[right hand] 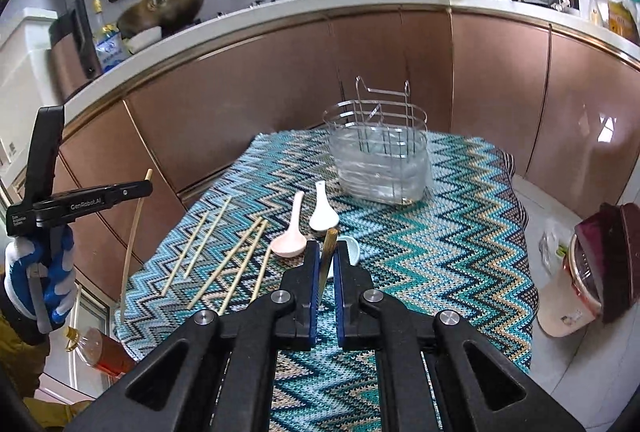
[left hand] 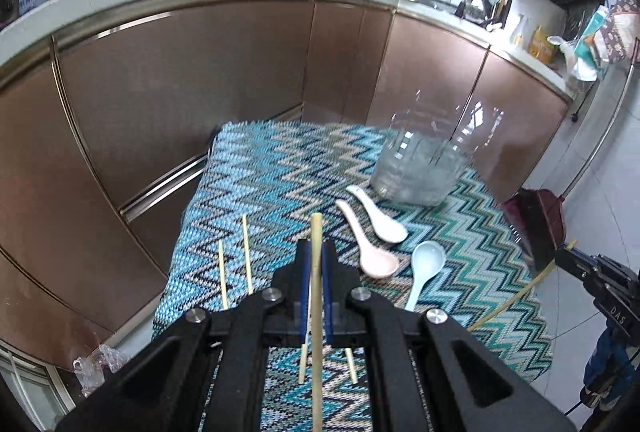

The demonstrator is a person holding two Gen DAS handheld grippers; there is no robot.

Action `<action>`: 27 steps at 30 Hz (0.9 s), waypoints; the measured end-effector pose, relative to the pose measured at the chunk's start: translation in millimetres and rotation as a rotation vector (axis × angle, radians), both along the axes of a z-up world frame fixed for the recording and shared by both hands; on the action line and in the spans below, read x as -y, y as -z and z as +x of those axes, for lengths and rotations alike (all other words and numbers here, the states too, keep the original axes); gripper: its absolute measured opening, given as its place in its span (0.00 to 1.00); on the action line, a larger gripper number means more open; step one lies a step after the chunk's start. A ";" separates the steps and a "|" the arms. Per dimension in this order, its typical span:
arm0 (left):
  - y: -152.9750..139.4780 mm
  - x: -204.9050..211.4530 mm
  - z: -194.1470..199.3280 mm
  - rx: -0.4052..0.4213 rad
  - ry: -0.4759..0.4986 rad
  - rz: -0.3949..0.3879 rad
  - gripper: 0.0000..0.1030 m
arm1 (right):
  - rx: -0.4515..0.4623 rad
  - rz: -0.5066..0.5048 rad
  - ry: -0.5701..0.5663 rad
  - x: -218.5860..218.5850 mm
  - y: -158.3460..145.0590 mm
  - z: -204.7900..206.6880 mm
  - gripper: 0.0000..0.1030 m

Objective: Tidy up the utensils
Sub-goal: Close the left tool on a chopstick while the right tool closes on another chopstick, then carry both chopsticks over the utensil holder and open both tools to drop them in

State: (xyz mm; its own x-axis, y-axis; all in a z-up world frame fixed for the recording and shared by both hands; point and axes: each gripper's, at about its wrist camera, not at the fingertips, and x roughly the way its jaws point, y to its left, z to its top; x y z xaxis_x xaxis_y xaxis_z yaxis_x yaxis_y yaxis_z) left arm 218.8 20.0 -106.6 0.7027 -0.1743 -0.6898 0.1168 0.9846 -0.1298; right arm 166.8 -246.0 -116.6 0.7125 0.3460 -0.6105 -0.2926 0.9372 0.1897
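Observation:
My left gripper [left hand: 316,252] is shut on a wooden chopstick [left hand: 317,296] and holds it above the zigzag cloth; it also shows in the right wrist view [right hand: 136,190]. My right gripper [right hand: 328,252] is shut on another chopstick [right hand: 329,246]; it shows at the right edge of the left wrist view [left hand: 566,257]. A wire utensil holder in a clear tray [right hand: 378,156] stands at the far end of the table [left hand: 420,168]. Three ceramic spoons, white [left hand: 378,216], pink [left hand: 366,246] and pale blue [left hand: 424,268], lie before it. Several loose chopsticks [right hand: 228,256] lie on the left.
The table is covered by a blue zigzag cloth [right hand: 440,252]. Brown kitchen cabinets [right hand: 280,80] stand close behind and to the left. A red and pink appliance [right hand: 592,264] sits on the floor at right. An oil bottle [right hand: 100,352] lies low at left.

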 end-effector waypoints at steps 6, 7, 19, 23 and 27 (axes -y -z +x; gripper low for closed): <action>-21.0 11.6 1.6 0.037 0.017 -0.037 0.05 | 0.029 0.005 -0.005 3.0 -16.4 -4.6 0.05; -22.6 13.5 2.8 0.038 0.019 -0.044 0.05 | 0.029 0.004 -0.006 3.2 -17.4 -4.5 0.05; -89.9 37.8 51.5 0.186 0.044 -0.227 0.05 | 0.204 0.078 0.002 22.0 -80.4 9.4 0.05; -121.4 57.8 78.5 0.309 0.034 -0.268 0.05 | 0.284 0.063 0.000 20.6 -106.7 25.0 0.05; -136.1 78.4 112.7 0.399 0.013 -0.315 0.05 | 0.350 0.035 0.018 18.4 -124.6 52.0 0.05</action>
